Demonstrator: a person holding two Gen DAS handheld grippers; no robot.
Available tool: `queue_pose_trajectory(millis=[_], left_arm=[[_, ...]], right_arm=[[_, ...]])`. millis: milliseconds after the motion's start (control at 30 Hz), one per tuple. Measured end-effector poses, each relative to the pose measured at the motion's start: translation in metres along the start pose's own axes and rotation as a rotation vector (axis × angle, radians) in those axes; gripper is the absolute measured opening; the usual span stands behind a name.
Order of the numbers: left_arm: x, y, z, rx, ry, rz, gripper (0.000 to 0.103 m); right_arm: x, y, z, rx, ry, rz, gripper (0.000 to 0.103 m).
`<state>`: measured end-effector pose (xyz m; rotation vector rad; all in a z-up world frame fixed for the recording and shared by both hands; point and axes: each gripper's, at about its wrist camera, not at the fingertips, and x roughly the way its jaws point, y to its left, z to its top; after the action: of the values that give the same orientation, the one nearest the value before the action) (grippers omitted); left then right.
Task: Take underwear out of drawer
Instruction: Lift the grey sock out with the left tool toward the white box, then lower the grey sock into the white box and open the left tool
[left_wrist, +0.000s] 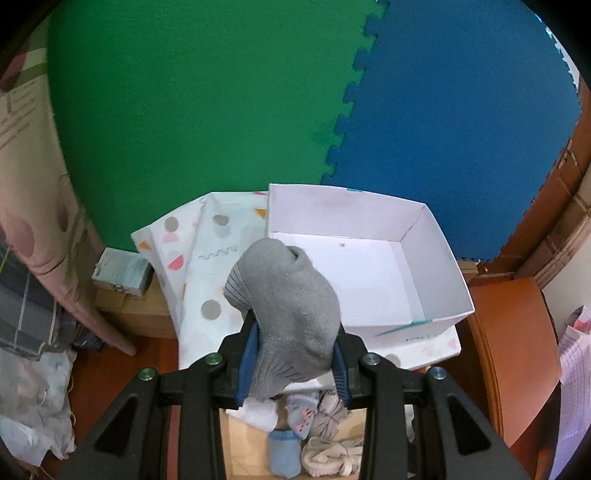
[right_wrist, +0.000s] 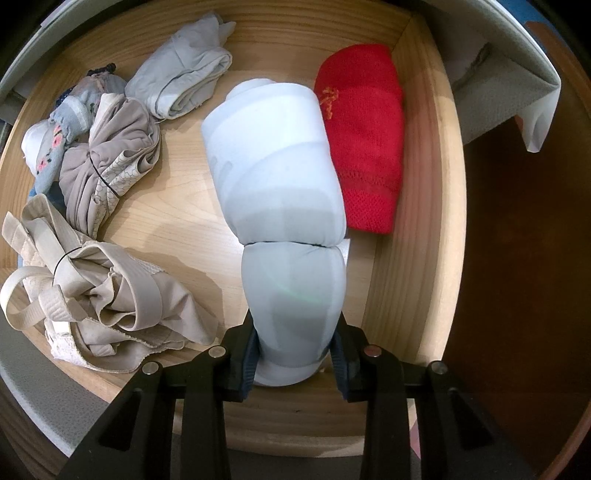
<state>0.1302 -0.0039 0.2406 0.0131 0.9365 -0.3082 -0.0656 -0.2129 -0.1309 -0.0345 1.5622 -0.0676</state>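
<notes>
My left gripper (left_wrist: 293, 363) is shut on a grey rolled sock bundle (left_wrist: 291, 302), held in the air above the drawer's contents (left_wrist: 314, 432) and in front of a white open box (left_wrist: 424, 258). Looking straight down into the wooden drawer (right_wrist: 417, 229), my right gripper (right_wrist: 295, 363) is shut on a pale blue rolled garment (right_wrist: 280, 192) bound by a thin black band. Beside that roll lies a red knitted bundle (right_wrist: 365, 147). Beige bundled underwear (right_wrist: 110, 295) and a taupe bundle (right_wrist: 107, 173) lie at the drawer's left.
The white box sits on a patterned cloth (left_wrist: 199, 258) before green (left_wrist: 203, 110) and blue (left_wrist: 461, 110) foam mats. A small carton (left_wrist: 123, 271) stands left of the cloth. A light grey folded piece (right_wrist: 184, 81) and a floral bundle (right_wrist: 59, 140) lie at the drawer's back left.
</notes>
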Motion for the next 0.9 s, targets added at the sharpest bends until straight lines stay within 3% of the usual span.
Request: queue_pose_trajectory(millis=[267,433,667,900], left_arm=[[0.038,-0.025,0.023,0.054,-0.008,-0.012,0.035],[0.077,-0.038,0.031,0.077,0.029,0.011,0.035],[0.123,-0.034,0.025,0.046,0.123,0.047,0.035],[0.134,-0.02,0.011,0.019,0.163,0.087,0.035]], right_arm=[[-0.004,-0.004,0.001,0.0,-0.002,-0.002,0.032],[-0.004,-0.005,0.001,-0.002,-0.003,-0.002,0.032],[-0.005,-0.003,-0.001,-0.013,-0.009,0.001,0.032],[-0.004,-0.003,-0.002,-0.013,-0.009,0.001,0.032]])
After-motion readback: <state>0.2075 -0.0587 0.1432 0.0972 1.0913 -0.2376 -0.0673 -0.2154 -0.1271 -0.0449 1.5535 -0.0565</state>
